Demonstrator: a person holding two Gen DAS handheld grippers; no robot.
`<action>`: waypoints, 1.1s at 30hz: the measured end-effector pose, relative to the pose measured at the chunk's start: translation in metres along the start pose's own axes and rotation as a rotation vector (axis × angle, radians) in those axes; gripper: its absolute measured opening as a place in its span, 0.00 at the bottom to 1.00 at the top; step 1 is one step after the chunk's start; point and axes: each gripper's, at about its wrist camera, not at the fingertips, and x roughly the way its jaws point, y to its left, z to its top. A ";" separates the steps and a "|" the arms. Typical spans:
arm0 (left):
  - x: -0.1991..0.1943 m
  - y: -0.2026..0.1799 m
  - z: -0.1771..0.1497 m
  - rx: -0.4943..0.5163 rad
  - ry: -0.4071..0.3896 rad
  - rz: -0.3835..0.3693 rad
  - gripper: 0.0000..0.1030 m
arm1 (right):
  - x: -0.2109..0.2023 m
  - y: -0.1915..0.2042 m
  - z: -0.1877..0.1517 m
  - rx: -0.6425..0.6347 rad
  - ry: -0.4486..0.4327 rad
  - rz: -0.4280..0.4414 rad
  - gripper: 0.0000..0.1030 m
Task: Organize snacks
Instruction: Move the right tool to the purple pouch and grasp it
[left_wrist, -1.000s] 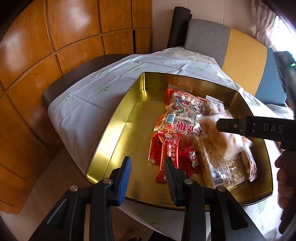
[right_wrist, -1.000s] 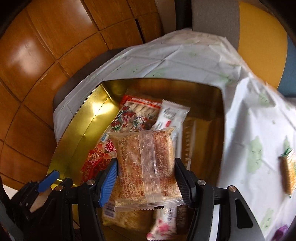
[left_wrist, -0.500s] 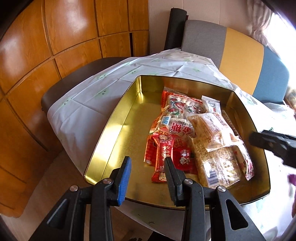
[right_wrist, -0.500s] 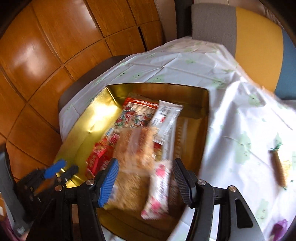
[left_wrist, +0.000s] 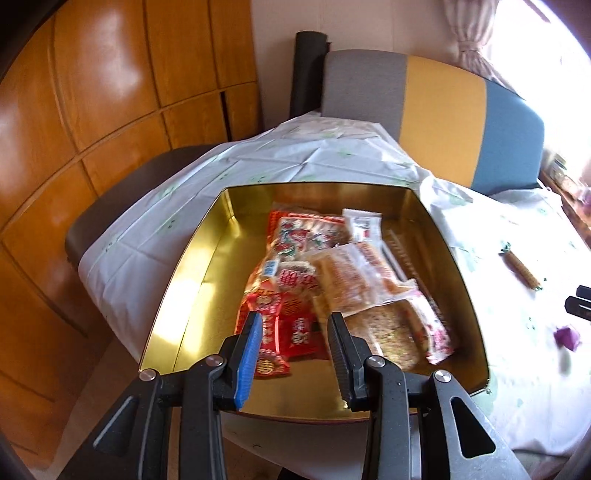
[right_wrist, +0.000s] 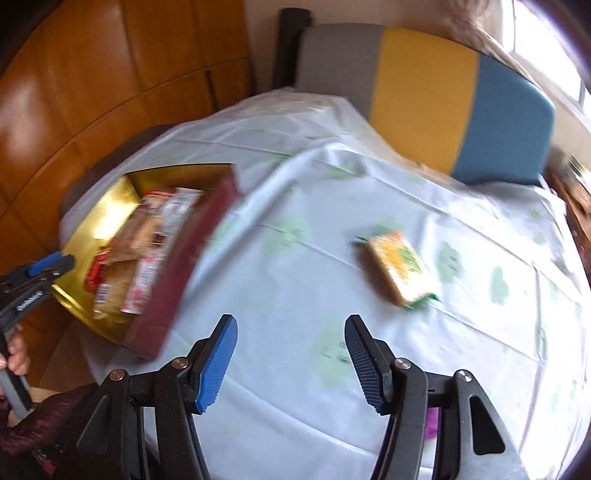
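A gold tin (left_wrist: 207, 254) on the white tablecloth holds several snack packets: red ones (left_wrist: 284, 325), a clear pack of brown crackers (left_wrist: 351, 280) and a white bar (left_wrist: 364, 225). My left gripper (left_wrist: 293, 347) is open and empty above the tin's near edge. My right gripper (right_wrist: 290, 354) is open and empty over bare tablecloth, right of the tin (right_wrist: 110, 206). A yellow and green snack pack (right_wrist: 400, 269) lies on the cloth beyond it; it also shows in the left wrist view (left_wrist: 521, 269).
A small purple sweet (left_wrist: 567, 338) lies on the cloth at the right. A grey, yellow and blue chair back (left_wrist: 436, 114) stands behind the table. Wooden wall panels (left_wrist: 92, 110) are on the left. The table edge drops off just below the tin.
My right gripper let go of the clear cracker pack, which now lies in the tin. It then swung right, away from the tin, toward the yellow and green pack.
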 end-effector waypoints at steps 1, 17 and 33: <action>-0.002 -0.003 0.001 0.007 -0.004 -0.005 0.36 | -0.001 -0.012 -0.004 0.016 0.003 -0.025 0.60; -0.002 -0.036 -0.009 0.086 0.029 -0.041 0.36 | 0.010 -0.157 -0.057 0.503 0.153 -0.200 0.60; 0.012 -0.043 -0.013 0.093 0.070 -0.068 0.36 | 0.003 -0.180 -0.062 0.620 0.135 -0.233 0.60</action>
